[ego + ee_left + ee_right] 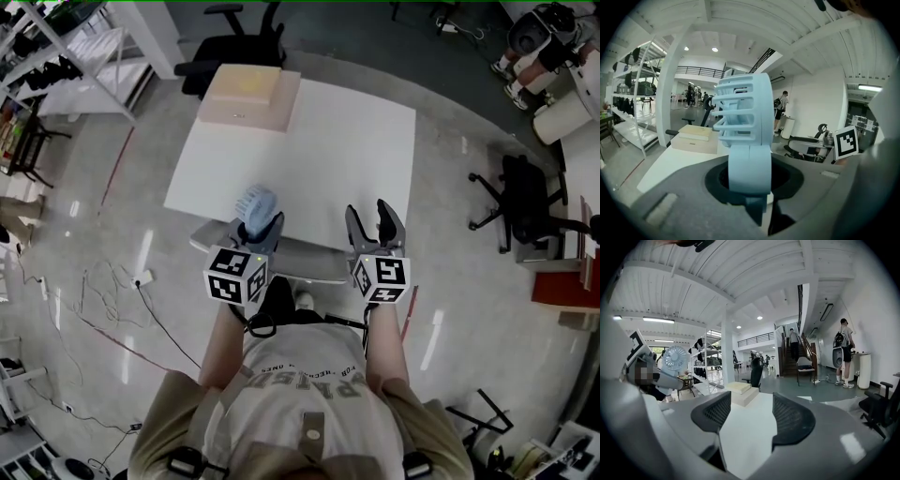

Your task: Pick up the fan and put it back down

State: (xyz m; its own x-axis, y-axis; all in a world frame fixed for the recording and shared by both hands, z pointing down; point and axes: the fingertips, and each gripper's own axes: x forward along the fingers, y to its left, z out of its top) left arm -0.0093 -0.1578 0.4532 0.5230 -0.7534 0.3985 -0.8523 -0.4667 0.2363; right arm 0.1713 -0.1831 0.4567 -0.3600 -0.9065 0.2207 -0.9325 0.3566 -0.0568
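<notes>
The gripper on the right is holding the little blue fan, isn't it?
Not quite. The left gripper holds the little blue fan, its jaws clamped on the fan's lower part, as the left gripper view shows. The right gripper has its jaws apart with nothing between them.

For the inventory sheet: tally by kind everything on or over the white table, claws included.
Handheld fan: 1
Flat beige boxes, stacked: 2
Claws: 2, left claw shut on the fan, right claw open
Total: 5
</notes>
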